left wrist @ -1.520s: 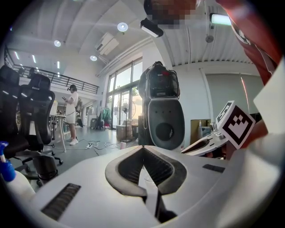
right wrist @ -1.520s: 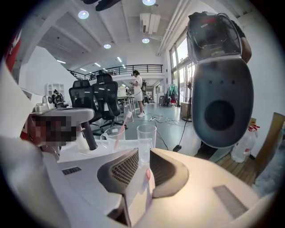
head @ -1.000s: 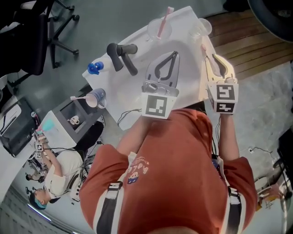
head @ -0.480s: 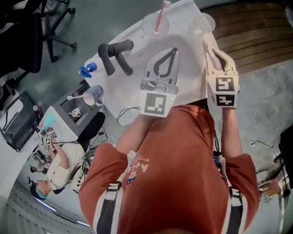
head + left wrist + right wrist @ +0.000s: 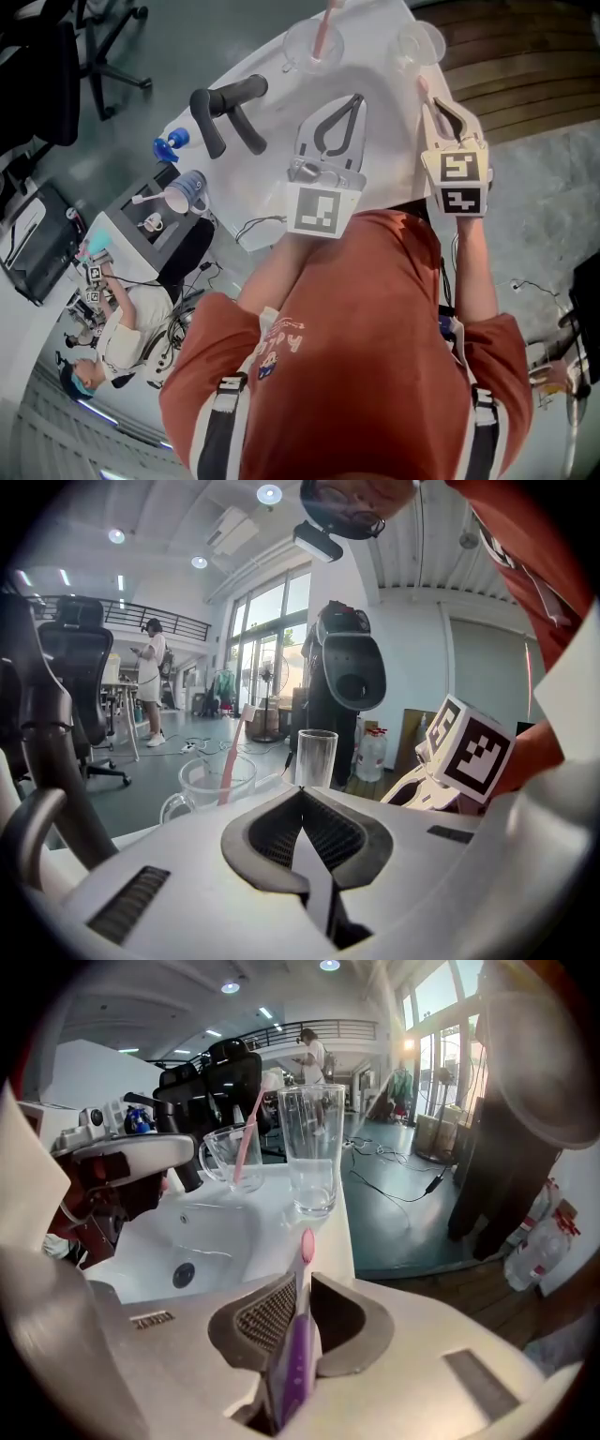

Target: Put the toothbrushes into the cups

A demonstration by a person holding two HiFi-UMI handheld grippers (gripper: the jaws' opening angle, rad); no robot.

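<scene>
Rust-red short-sleeve tee (image 5: 375, 300) w/ small cartoon print (image 5: 279, 349), black & grey shoulder straps (image 5: 220, 427).

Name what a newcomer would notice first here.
The right gripper is shut on a purple toothbrush, which points toward an empty tall glass on the rim of the white sink. Left of that glass, a glass mug holds a pink toothbrush. The left gripper is shut on nothing.
</scene>
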